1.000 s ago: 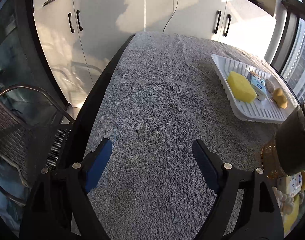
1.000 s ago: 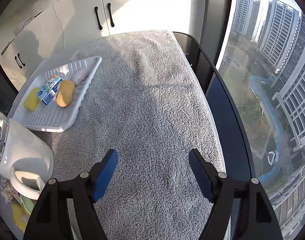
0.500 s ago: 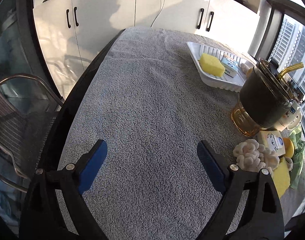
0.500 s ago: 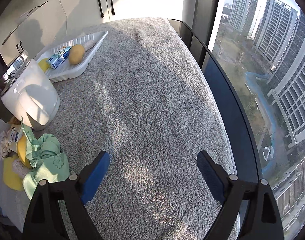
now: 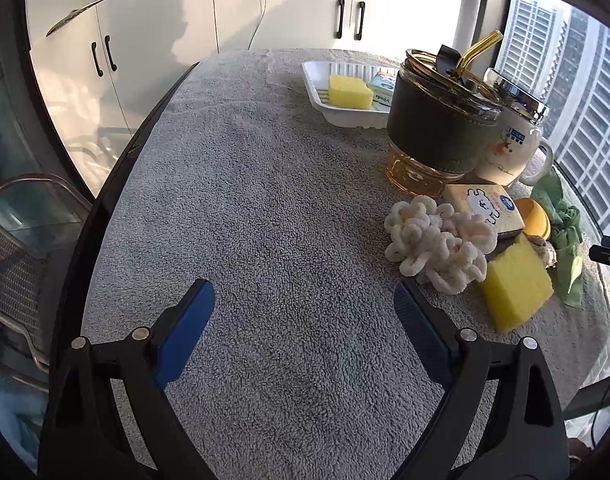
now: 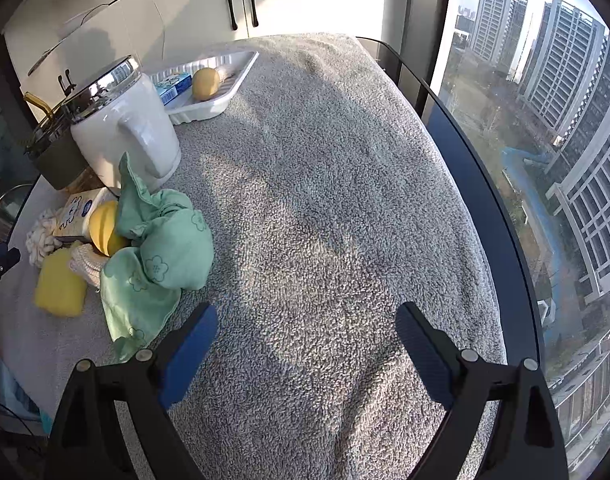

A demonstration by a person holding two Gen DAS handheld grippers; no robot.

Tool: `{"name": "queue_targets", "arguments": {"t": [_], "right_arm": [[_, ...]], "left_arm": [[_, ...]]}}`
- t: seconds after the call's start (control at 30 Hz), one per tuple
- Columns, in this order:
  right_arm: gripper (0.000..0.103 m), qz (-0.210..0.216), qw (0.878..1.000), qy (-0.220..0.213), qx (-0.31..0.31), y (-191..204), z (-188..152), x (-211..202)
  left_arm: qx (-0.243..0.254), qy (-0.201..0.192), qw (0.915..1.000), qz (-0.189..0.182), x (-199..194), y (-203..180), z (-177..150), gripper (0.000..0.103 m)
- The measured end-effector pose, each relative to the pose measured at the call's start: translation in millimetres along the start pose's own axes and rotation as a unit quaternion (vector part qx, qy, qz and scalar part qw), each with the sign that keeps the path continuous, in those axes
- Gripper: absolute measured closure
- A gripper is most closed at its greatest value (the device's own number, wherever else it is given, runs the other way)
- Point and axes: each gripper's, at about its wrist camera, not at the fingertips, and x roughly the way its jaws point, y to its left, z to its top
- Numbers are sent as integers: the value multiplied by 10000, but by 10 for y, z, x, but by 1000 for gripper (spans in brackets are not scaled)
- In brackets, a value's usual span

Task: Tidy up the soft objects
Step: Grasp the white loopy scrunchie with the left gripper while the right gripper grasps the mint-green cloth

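Two claws: left claw (image 5: 304,312) & right claw (image 6: 307,334) both spread wide, nothing held, over grey towel (image 5: 265,208) on desk.
Pile: yellow sponge (image 5: 517,284), white scrunchie (image 5: 437,244), tissue pack (image 5: 483,209), green cloth (image 6: 157,256) bunched together, near right of left claw.
Behind pile: dark glass cup (image 5: 437,124) touching white mug (image 6: 125,132).
Far: white tray (image 5: 345,114) w/ 2nd sponge (image 5: 349,91), blue carton (image 6: 173,87), round yellow item (image 6: 205,83).

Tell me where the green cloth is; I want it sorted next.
In the right wrist view, the green cloth lies crumpled at left, before the white jug and beside the yellow sponge.
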Motion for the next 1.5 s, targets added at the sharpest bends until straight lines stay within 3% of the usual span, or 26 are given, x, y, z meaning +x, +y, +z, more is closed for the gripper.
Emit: {"name": "queue_targets", "arguments": {"t": [0.27,0.53,0.8,0.93,1.1,1.2,1.27,1.37,1.43,1.5], "right_arm": [[10,348,9992,-89,-180,241,-79,-62],[10,651,9970,-161,-390,488,-3,-32],[10,843,9956,-195,-347,650,188,137],[10,886,9957,-131,-255,686,262,260],[10,928,9954,-94,-235,717,290,356],[17,937,9952,-111,-264,733,277,361],[22,1002,9946,-93,-266,735,273,356],[27,1082,9939,-8,-215,723,267,353],[37,1076,9939,10,-222,727,271,355],[45,1048,9941,55,-275,738,270,359]], "left_arm": [[570,216,9969,-504,61,-385,-40,11],[1063,228,9933,-390,180,-694,-57,11],[1162,236,9919,-457,298,-850,43,11],[1084,197,9930,-431,358,-827,143,11],[626,-25,9963,-594,429,-678,290,11],[351,-58,9960,-819,452,-619,334,12],[380,-11,9965,-739,473,-640,337,12],[581,-84,9956,-737,444,-700,302,25],[736,-130,9941,-787,394,-749,262,43],[870,-184,9931,-771,388,-769,252,52]]}}
